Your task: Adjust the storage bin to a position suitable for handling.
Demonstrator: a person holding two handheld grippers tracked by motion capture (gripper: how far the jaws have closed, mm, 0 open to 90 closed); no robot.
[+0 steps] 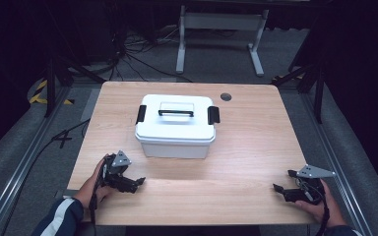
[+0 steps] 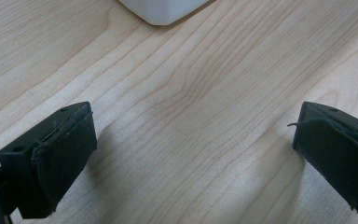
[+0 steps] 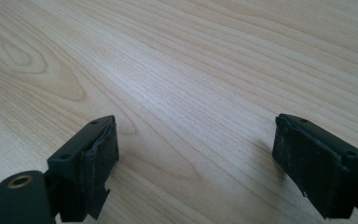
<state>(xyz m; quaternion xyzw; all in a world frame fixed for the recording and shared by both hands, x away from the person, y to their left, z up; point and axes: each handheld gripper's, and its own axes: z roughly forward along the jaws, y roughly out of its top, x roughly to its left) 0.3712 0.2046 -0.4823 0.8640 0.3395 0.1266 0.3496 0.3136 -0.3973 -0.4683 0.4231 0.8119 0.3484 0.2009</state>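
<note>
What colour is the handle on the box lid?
Black handle, clearest in the high view.

I see 1 white box (image 1: 175, 129), 1 wooden table (image 1: 256, 147), and my 2 grippers: left (image 1: 137, 182), right (image 1: 281, 183).

A pale wooden table (image 1: 256, 147) stands lit in a dark room, with a round grommet hole (image 1: 226, 97) near its far edge. Grey carpet (image 1: 15, 162) surrounds the table. Beyond it stands a white metal frame (image 1: 220, 37); black cables (image 1: 133, 56) sprawl to the table's far left.
</note>
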